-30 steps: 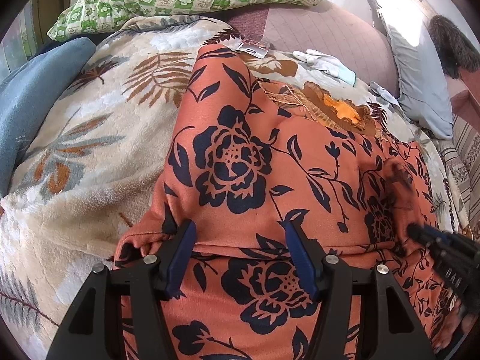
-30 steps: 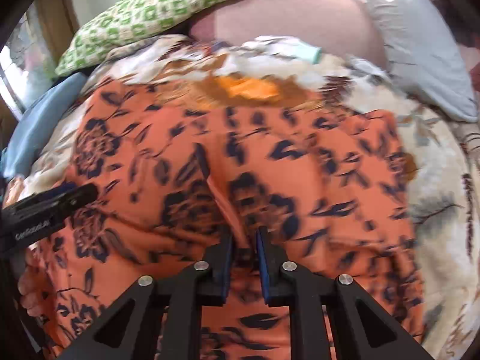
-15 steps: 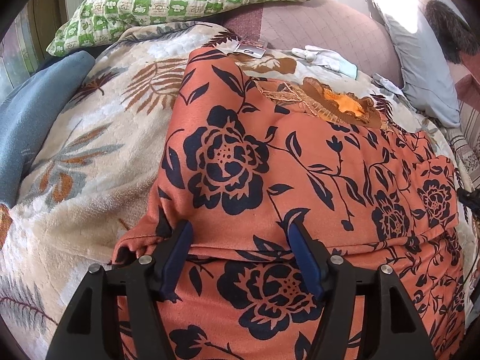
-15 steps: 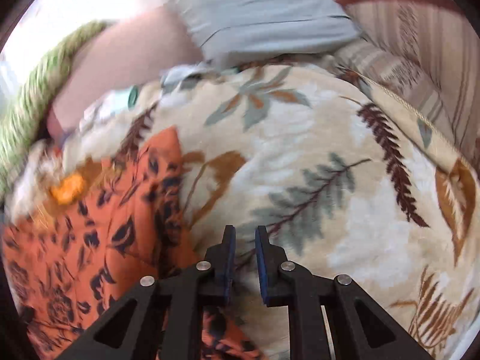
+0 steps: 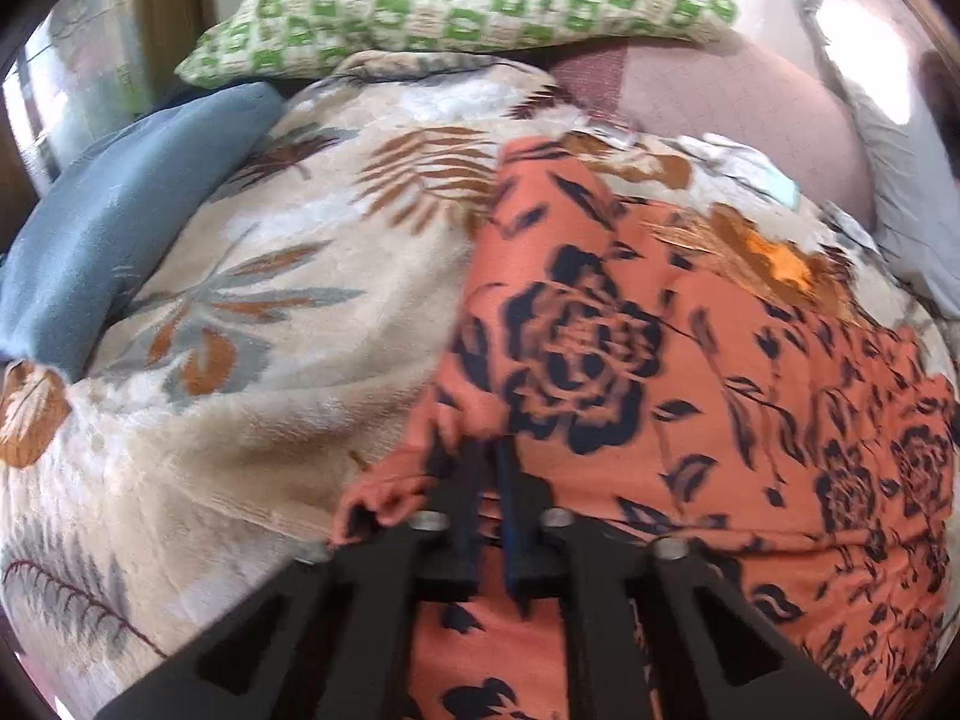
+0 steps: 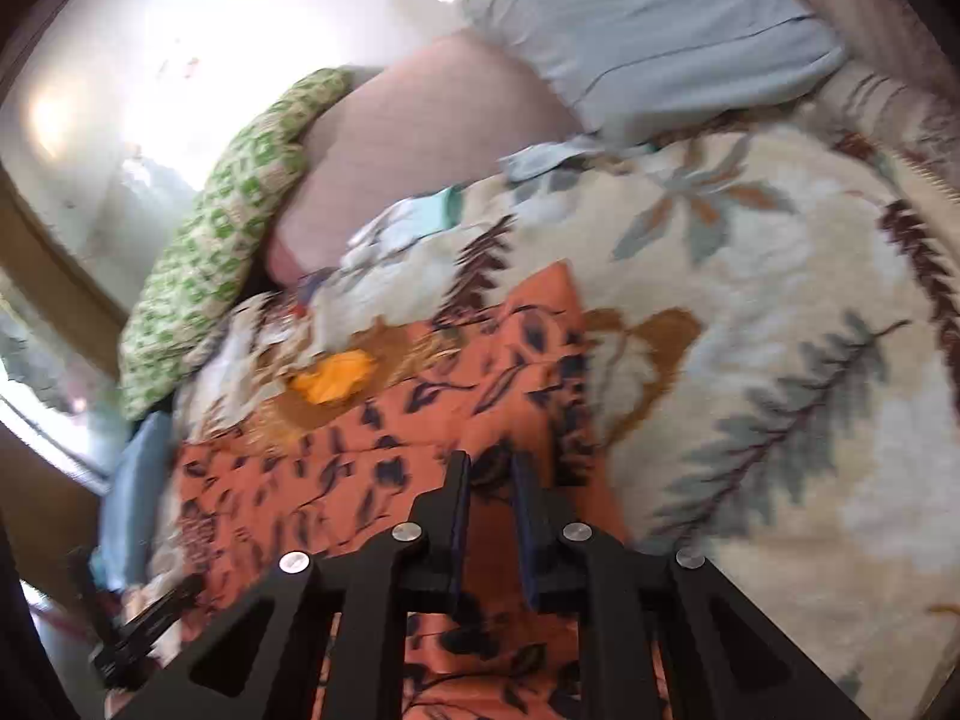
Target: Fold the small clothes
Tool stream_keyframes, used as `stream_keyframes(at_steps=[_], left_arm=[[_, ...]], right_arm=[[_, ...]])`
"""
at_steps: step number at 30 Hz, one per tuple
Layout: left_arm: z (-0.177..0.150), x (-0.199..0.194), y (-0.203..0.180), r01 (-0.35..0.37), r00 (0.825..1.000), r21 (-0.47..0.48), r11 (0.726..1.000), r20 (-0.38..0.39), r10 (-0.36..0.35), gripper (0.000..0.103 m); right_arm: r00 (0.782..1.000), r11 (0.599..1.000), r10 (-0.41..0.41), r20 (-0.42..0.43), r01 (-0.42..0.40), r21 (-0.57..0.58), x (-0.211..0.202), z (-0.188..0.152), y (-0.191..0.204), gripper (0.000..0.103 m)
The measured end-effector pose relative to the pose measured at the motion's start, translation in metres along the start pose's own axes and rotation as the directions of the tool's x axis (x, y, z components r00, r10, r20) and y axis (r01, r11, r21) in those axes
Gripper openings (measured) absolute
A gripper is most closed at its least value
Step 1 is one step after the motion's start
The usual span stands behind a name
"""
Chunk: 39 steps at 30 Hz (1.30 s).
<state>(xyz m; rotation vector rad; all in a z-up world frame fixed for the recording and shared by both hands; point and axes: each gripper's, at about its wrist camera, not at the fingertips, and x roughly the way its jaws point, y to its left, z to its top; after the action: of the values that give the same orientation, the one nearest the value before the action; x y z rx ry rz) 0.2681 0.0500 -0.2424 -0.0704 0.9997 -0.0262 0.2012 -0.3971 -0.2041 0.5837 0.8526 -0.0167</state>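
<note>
Left wrist | left gripper point(image 5: 492, 468) fingers clamp orange garment point(image 5: 660, 360) hem (neckline far) | right gripper point(image 6: 489, 480) fingers together

— How many garments are spread out on the bed?

— One orange floral garment point(image 5: 690, 372), with one folded-over edge across its near part.

— Pillows or cushions?

— Three along the far edge of the bed: one green-checked pillow point(image 5: 462, 6), one blue cushion point(image 5: 120, 222) at the left edge, one grey pillow point(image 6: 648, 42) at the right.

— Blankets?

— One cream leaf-print blanket point(image 5: 252, 312) under it all, and one small pale cloth point(image 6: 414, 222) lying near its far edge.

— Grippers?

— Two: one left gripper point(image 5: 489, 468), one right gripper point(image 6: 489, 480), two fingers each.
</note>
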Motion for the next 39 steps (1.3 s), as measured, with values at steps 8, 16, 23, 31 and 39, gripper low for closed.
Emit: stream_keyframes(at_steps=[8,16,23,31,39], left_arm=[[0.0,-0.002,0.003,0.019,1.0,-0.019,1.0,0.013,-0.019,0.002],[0.005,-0.027,-0.007,0.096,0.985,-0.008,0.995,0.147,-0.093,0.04],[0.001,-0.012,-0.038,0.07,0.993,0.118,0.991,0.084,-0.08,0.074],[-0.006,0.0,-0.052,0.013,0.998,0.182,0.983,0.051,-0.023,0.074],[-0.006,0.003,-0.054,0.005,0.999,0.19,0.982,0.049,-0.015,0.075]], right_arm=[[0.985,0.985,-0.165,-0.047,0.167,0.034,0.024,0.002,-0.018,0.017],[0.999,0.997,-0.025,0.04,0.022,0.071,-0.007,0.015,-0.015,0.025],[0.999,0.988,0.048,0.022,-0.051,0.146,0.006,0.015,-0.029,0.065],[0.993,0.99,0.097,0.074,-0.104,0.098,0.015,0.025,-0.021,0.066],[0.996,0.997,0.043,-0.077,-0.038,0.069,0.059,0.02,-0.012,0.022]])
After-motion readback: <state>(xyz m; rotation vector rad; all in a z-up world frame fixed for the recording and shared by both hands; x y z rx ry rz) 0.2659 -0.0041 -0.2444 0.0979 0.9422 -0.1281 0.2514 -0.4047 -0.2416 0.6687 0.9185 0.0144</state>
